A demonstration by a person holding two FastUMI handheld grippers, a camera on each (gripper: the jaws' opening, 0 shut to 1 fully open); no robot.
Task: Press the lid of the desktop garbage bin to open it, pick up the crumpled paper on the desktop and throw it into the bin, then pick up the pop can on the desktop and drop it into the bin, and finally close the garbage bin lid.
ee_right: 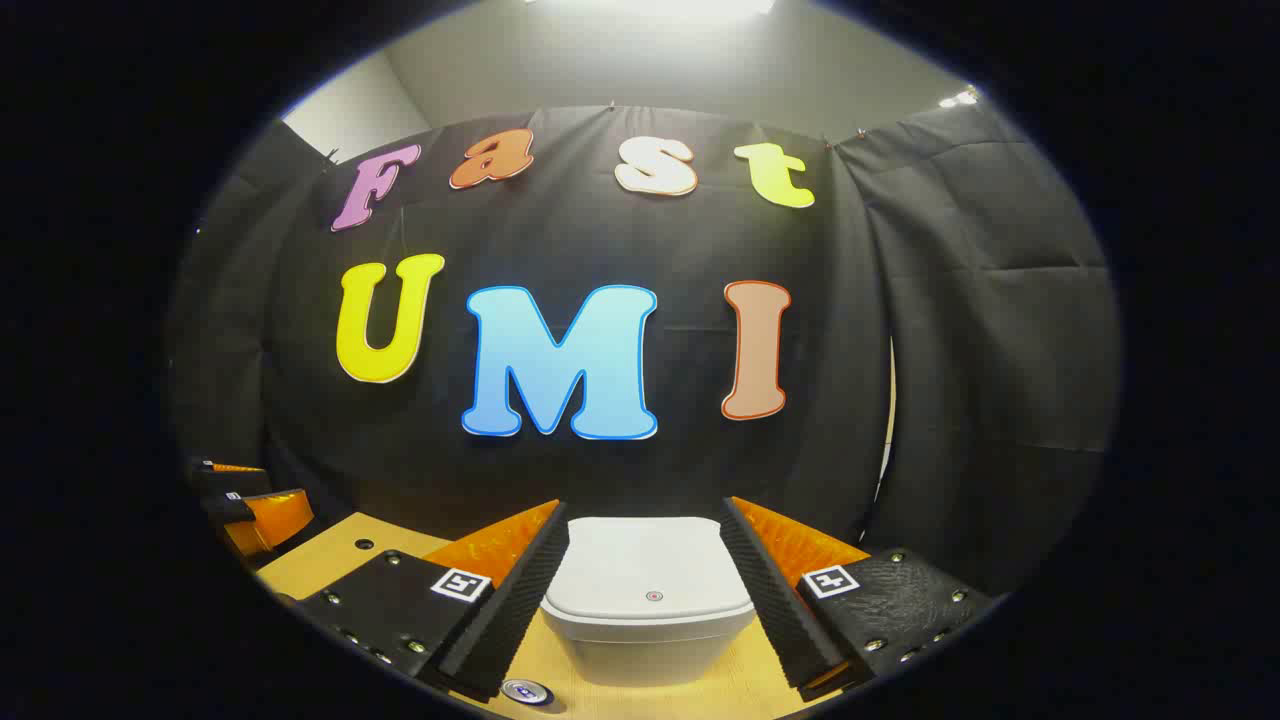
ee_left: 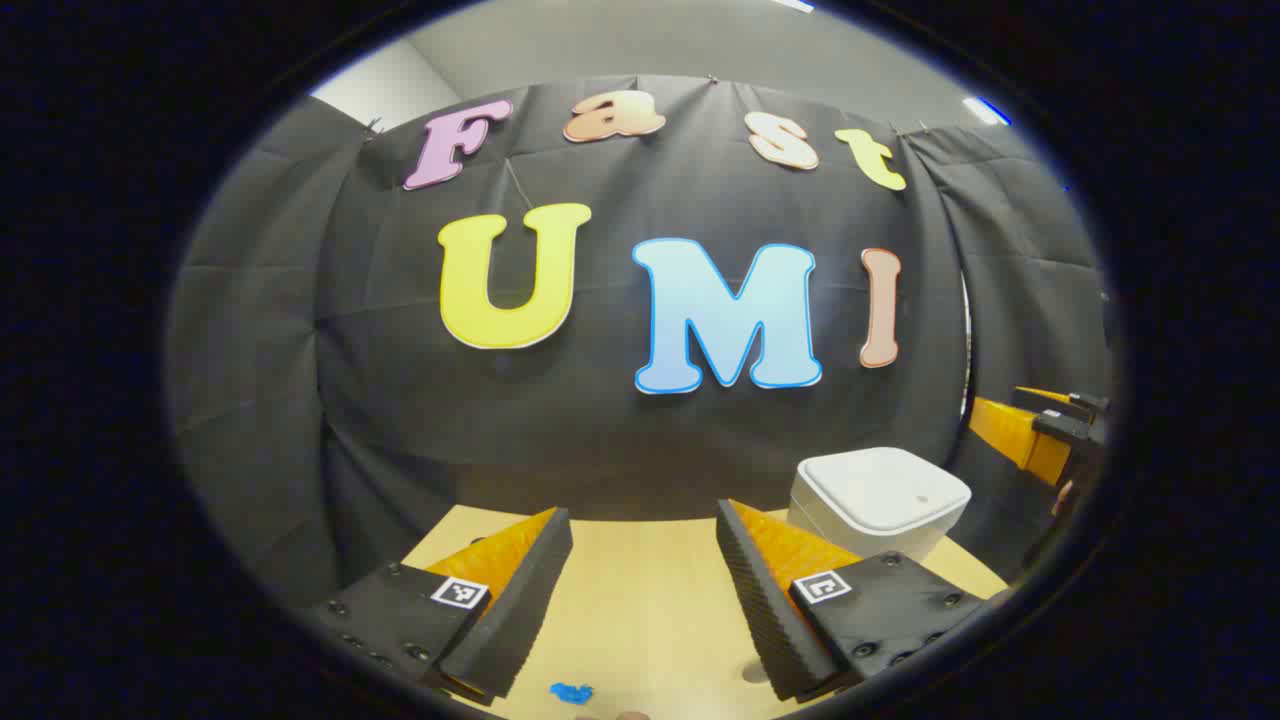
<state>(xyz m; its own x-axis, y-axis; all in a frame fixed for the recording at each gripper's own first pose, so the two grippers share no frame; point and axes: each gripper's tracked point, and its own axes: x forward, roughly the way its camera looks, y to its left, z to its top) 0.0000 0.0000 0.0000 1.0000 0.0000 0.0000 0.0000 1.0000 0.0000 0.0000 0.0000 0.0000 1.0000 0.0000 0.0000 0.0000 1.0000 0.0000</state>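
On the table (ee_right: 330, 555), near its far edge by the black cloth wall, the white bin (ee_right: 648, 600) stands with its lid (ee_right: 645, 570) shut flat; a small round button shows near the lid's front edge. In the right gripper view the bin lies straight ahead, framed between the two fingers of the right gripper (ee_right: 645, 590), whose jaws are spread wide with nothing between them but the bin beyond. Whether the fingers touch the bin's sides cannot be told. Just before the bin, at the bottom of that view, the round metal top of the can (ee_right: 525, 691) shows on the table. Far to the left in the same view the other gripper's fingers show at the table's edge.

From the left gripper view the bin (ee_left: 880, 500) sits off to the right, beyond the right finger. The left gripper (ee_left: 645, 590) hangs above bare tabletop (ee_left: 640, 600), its jaws spread and holding nothing. A small blue scrap (ee_left: 572, 692) lies on the table at the bottom of that view, below the gap between the fingers; its kind cannot be told. At the far right edge the right gripper (ee_left: 1040, 435) shows, beside the bin.
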